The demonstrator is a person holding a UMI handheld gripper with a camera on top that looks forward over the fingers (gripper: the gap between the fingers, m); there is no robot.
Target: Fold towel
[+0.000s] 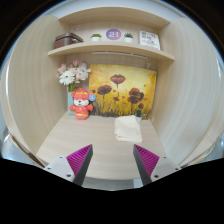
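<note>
A small cream towel (128,128) lies folded into a compact rectangle on the light wooden desk (85,140), toward the back right, just in front of the flower picture. My gripper (113,160) is well back from it, near the desk's front edge. Its two fingers with magenta pads (80,158) stand wide apart with nothing between them.
An orange toy figure (81,103) and a white flower bunch (73,74) stand at the back left. A yellow poppy picture (122,92) leans on the back wall. A shelf (110,48) above holds a dark box, small jars and a carton.
</note>
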